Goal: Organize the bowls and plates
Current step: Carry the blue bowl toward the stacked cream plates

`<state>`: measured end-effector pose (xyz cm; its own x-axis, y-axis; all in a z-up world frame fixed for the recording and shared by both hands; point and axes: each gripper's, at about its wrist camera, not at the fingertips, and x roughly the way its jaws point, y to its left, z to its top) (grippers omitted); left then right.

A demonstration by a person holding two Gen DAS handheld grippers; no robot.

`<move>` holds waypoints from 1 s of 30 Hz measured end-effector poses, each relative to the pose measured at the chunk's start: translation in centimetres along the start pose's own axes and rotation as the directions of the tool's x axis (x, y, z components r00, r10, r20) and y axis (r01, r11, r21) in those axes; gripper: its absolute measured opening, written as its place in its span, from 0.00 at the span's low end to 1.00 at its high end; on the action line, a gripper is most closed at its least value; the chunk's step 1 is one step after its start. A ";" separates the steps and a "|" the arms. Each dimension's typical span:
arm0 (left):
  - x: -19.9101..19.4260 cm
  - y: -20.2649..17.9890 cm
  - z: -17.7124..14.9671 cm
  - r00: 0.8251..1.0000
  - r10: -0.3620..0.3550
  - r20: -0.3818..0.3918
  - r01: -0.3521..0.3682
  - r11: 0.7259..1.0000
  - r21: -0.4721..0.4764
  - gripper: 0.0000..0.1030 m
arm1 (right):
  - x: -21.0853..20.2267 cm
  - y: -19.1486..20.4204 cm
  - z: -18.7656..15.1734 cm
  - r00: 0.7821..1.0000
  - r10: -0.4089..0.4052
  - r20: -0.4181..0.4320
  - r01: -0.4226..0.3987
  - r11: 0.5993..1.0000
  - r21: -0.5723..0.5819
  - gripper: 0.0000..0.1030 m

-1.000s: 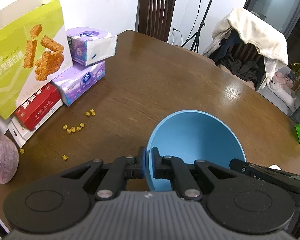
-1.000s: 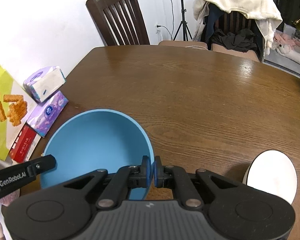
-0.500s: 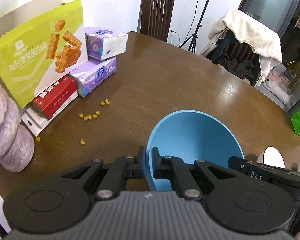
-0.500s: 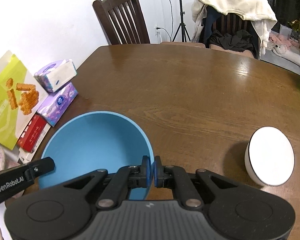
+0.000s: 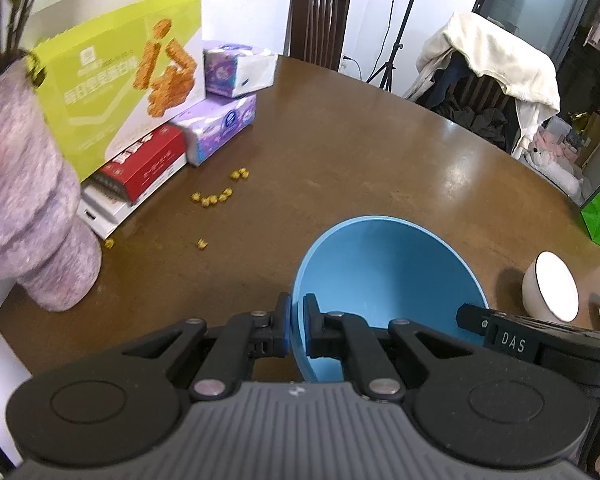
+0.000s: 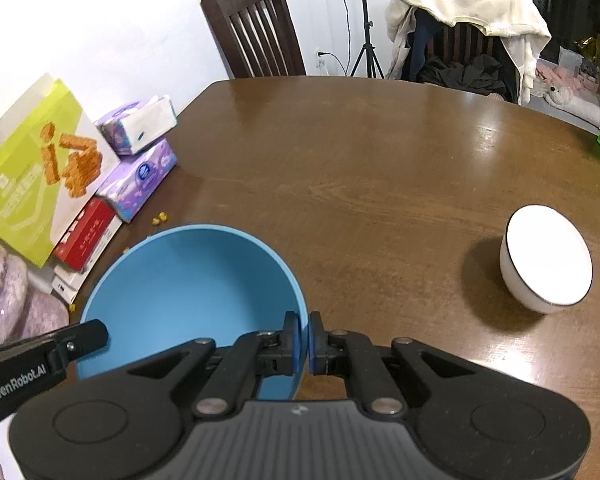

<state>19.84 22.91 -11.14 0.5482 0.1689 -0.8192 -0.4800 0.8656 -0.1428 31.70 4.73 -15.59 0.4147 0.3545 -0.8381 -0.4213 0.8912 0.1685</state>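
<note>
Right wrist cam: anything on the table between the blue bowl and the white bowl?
Nothing. In the right wrist view the stretch between the blue bowl and the white bowl is bare wooden table.

The blue bowl (image 6: 188,292) has been carried sideways over the desk (image 6: 380,184). In the right wrist view the white bowl (image 6: 546,258) has come from 5 o'clock to 3 o'clock and now shows whole. In the left wrist view the snack box (image 5: 124,80) has drawn nearer, and a fuzzy purple thing (image 5: 24,184) fills 9 o'clock.
</note>
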 end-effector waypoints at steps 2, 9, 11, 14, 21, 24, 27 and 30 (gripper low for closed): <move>-0.2 0.6 -0.5 1.000 0.002 -0.001 -0.002 1.000 -0.001 0.07 | 0.0 0.4 -0.7 1.000 0.003 -0.004 -0.003 1.000 -0.001 0.05; -0.9 2.4 -2.0 1.000 0.007 0.000 -0.007 1.000 -0.007 0.07 | 0.0 1.8 -2.9 1.000 0.016 -0.009 -0.016 1.000 -0.008 0.05; -1.1 2.9 -2.4 1.000 0.009 0.001 -0.009 1.000 -0.010 0.07 | 0.0 2.2 -3.4 1.000 0.020 -0.014 -0.020 1.000 -0.012 0.05; -1.3 3.6 -3.1 1.000 0.014 0.006 -0.014 1.000 -0.002 0.07 | 0.1 2.7 -4.1 0.999 0.025 -0.020 -0.026 0.999 -0.019 0.05; -1.2 5.3 -4.2 1.000 0.021 -0.009 -0.021 1.000 -0.019 0.06 | 0.4 4.1 -5.5 0.999 0.033 -0.034 -0.034 0.999 -0.033 0.05; -1.0 5.9 -4.6 1.000 0.026 -0.010 -0.027 0.999 -0.021 0.06 | 0.5 4.7 -6.2 0.999 0.037 -0.036 -0.038 0.998 -0.042 0.05; -0.7 6.5 -5.1 0.999 0.033 -0.016 -0.034 0.999 -0.023 0.06 | 0.7 5.2 -6.8 0.999 0.036 -0.038 -0.038 0.998 -0.059 0.05; -0.3 6.8 -5.4 0.999 0.039 -0.020 -0.040 0.999 -0.020 0.06 | 1.0 5.7 -7.3 0.999 0.033 -0.044 -0.036 0.997 -0.066 0.05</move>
<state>12.70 26.18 -14.82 0.5153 0.1933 -0.8349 -0.5150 0.8486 -0.1214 23.86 8.08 -19.23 0.3650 0.3708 -0.8540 -0.4880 0.8574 0.1637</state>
